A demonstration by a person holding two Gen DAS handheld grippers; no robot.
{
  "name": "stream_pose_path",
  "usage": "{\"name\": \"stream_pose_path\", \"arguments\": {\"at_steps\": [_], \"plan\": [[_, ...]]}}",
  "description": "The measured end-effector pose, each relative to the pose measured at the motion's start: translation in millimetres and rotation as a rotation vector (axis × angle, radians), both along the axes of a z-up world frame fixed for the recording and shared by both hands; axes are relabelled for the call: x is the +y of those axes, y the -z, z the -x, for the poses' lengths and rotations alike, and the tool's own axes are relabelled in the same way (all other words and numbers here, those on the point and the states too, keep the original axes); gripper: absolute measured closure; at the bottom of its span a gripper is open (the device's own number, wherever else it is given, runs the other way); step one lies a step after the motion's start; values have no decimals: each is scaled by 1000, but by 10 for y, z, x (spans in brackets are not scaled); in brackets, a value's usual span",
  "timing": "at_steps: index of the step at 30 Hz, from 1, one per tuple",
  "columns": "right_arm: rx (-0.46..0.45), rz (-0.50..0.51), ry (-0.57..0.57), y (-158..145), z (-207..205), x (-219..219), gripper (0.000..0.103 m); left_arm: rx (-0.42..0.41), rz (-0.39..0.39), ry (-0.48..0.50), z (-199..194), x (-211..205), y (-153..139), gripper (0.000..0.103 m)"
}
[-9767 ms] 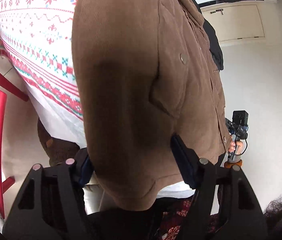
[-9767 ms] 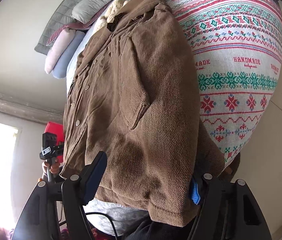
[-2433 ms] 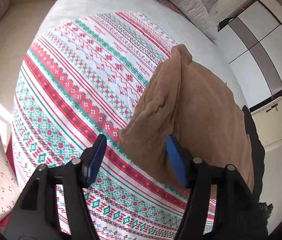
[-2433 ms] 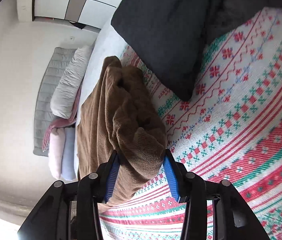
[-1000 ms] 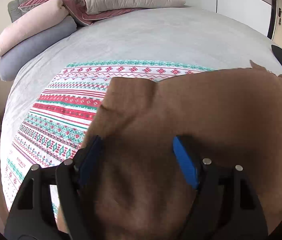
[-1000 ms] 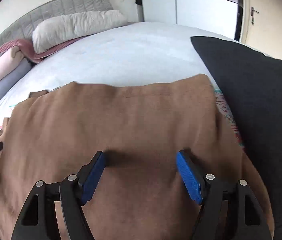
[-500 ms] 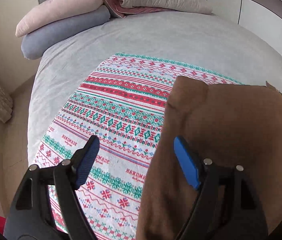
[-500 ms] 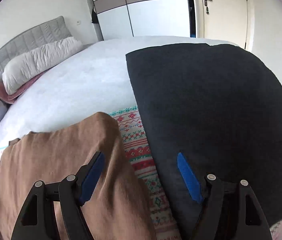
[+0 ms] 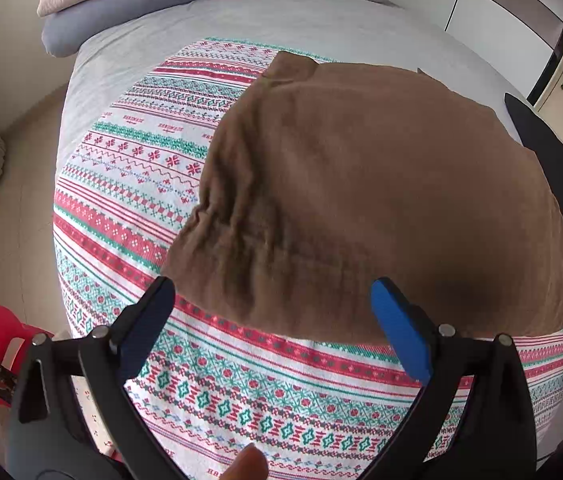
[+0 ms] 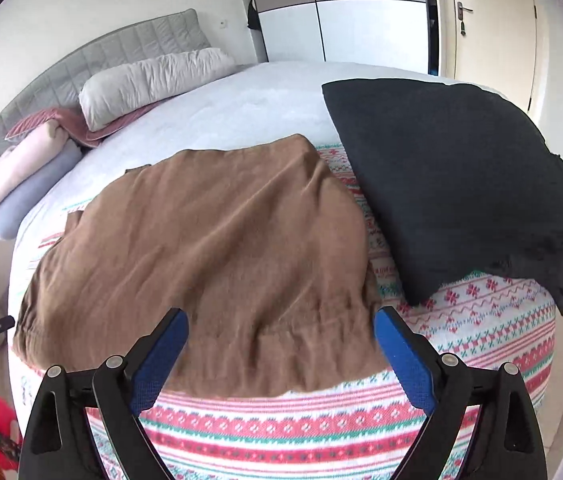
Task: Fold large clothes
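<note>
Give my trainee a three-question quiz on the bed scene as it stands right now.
1. True or false: the left gripper is clamped on the folded brown corduroy jacket.
2. What lies directly under the jacket? A) bare grey sheet B) red, green and white patterned blanket C) wooden floor
3. Fill in: on the bed just right of the jacket in the right wrist view lies a ______ garment.

Key:
1. False. Its jaws stand open, having just widened, with nothing between them; the right gripper is the same.
2. B
3. Black
</note>
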State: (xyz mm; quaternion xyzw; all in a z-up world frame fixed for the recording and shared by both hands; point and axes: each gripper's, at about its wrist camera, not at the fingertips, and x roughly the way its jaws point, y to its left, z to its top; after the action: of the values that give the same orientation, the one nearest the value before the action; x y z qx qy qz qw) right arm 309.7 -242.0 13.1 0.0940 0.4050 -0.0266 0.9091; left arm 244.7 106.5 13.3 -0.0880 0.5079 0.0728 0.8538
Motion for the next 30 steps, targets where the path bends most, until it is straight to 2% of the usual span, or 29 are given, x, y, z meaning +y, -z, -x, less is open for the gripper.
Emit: {"name": "stream_pose_path", "arguments": {"at_steps": [4, 9, 13, 16, 20, 30], "plan": [[3, -19, -20, -5, 312, 167, 4, 13, -27, 32, 307, -269, 10, 4], [-20, -34, -93, -8, 663, 418, 4, -17, -12, 91, 609, -539, 149, 4], [3, -3, -129, 127, 711, 598, 3, 3, -81, 92, 719, -692, 310, 4], [10, 71, -131, 181, 741, 709, 3, -1, -66, 98, 795, -755, 343, 4], [10, 71, -125, 222, 780, 780, 3, -34, -82, 89, 920, -877, 359, 4], [48, 113, -155, 419, 784, 1035, 3, -79, -99, 146, 1107, -1266, 441, 4]]}}
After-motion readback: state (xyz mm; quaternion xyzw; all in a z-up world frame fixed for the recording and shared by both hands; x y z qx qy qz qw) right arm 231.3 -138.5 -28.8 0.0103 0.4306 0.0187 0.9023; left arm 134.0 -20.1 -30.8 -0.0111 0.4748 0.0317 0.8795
